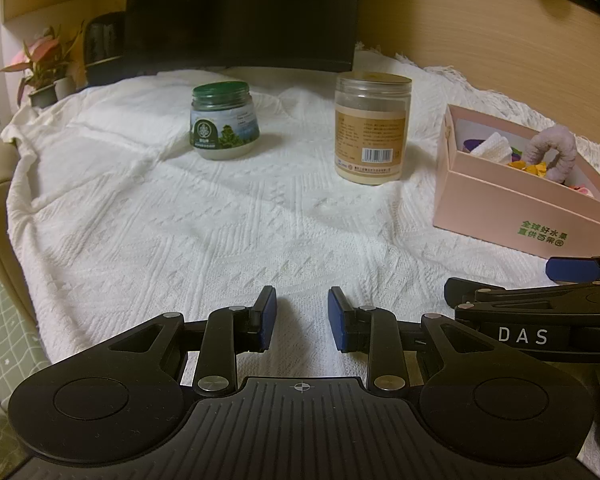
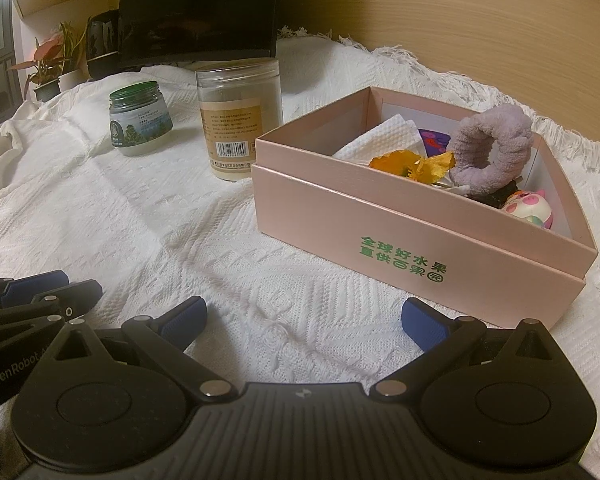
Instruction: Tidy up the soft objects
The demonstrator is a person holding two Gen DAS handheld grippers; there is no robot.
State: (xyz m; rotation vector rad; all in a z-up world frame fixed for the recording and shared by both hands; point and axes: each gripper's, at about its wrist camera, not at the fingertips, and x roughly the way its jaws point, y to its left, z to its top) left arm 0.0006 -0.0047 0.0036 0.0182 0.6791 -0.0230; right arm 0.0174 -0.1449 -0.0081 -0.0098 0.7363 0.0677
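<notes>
The white cloth lies bare and wide before both claws, fringed at its far edge. The pink box stands at the right, long side facing the right claw, holding a purple scrunchie propped upright. Left claw narrowly parted, right claw spread; both empty.

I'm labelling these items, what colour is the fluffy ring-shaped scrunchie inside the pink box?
Pale lilac-purple scrunchie; clearest in the right wrist view.

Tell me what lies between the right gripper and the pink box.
Only bare white cloth lies between the right gripper and the pink box; the right wrist view shows it best.
</notes>
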